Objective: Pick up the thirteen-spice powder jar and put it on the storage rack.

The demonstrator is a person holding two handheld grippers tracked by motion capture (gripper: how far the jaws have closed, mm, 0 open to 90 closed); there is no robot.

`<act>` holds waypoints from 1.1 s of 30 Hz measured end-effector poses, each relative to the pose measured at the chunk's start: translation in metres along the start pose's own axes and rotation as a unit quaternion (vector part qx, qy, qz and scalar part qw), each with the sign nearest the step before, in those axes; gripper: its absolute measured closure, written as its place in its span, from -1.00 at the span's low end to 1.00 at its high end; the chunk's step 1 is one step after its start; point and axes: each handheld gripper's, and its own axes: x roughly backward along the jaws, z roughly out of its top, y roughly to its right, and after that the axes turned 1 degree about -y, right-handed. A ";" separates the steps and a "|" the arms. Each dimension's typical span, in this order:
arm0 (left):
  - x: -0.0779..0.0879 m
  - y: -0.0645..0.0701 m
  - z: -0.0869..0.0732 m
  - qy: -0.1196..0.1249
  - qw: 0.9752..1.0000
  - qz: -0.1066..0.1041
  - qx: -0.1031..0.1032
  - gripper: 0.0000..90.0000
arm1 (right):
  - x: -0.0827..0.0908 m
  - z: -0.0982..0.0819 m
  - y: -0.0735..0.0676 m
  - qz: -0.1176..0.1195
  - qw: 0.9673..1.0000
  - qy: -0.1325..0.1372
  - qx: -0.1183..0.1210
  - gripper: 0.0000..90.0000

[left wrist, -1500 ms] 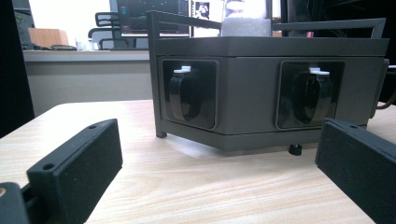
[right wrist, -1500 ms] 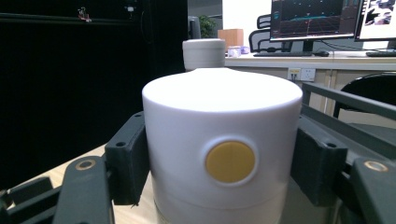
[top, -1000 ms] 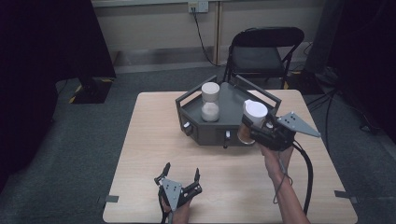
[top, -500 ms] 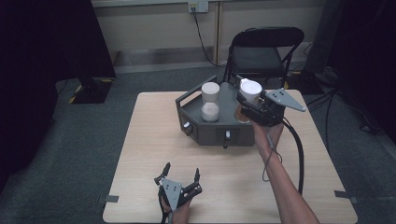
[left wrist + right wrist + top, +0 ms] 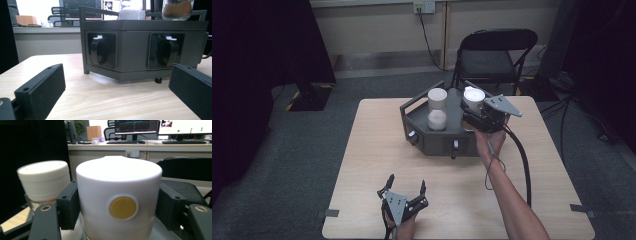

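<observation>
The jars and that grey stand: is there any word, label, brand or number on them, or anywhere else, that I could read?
No text can be read anywhere.
Held jar: a plain yellow dot on its white cap, no writing.
Other jar: no label visible.
Stand: black knobs with white tabs, unmarked.
Monitors: graphs and dots, too small and blurred to read.

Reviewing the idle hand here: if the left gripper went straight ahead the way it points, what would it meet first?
Judging by the left gripper view, the left gripper, jaws open, faces the dark rack across bare table. It would probably meet the rack's front wall first, between its two black knobs.
</observation>
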 end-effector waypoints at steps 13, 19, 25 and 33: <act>0.000 0.000 0.000 0.000 1.000 0.000 0.000 -0.99 | -0.013 -0.017 0.001 -0.006 1.000 0.002 0.005 -0.33; 0.000 0.000 0.000 0.000 1.000 0.001 -0.001 -1.00 | -0.014 -0.018 0.000 -0.007 1.000 0.002 0.008 -0.33; 0.000 0.001 0.000 0.000 1.000 0.002 0.000 -0.99 | -0.012 -0.019 0.002 0.000 1.000 0.002 0.016 -0.34; 0.000 0.001 0.000 0.000 1.000 0.004 -0.001 -0.99 | -0.010 -0.022 0.009 0.014 1.000 0.023 0.002 -0.68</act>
